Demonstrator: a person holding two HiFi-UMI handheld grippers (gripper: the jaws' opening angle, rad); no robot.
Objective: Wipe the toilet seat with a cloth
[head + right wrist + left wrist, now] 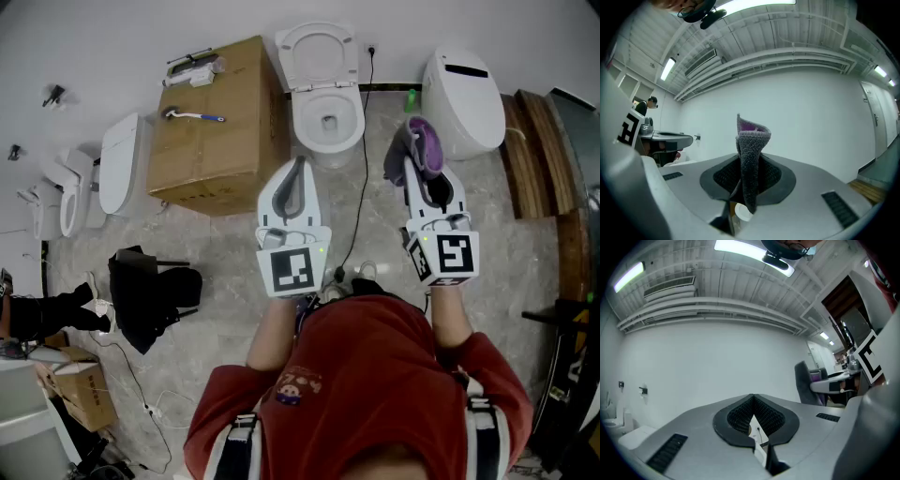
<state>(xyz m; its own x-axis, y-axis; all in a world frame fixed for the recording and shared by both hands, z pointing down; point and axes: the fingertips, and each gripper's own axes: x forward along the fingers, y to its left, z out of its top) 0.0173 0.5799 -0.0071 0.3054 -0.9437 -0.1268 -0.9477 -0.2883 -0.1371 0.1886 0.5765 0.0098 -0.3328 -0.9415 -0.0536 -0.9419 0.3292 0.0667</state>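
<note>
While the big brown cardboard box (211,122) stands just left of the white ceramic toilet (328,117), lid raised, both grippers hang short of it: left gripper (753,398) jaws together, empty; right gripper (749,164) clamped on a folded grey-and-purple knitted cloth (751,145)

Left tool (300,169) closed empty, right tool (419,159) clamped.

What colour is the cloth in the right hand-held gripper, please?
Grey and purple; the cloth shows best in the head view.
</note>
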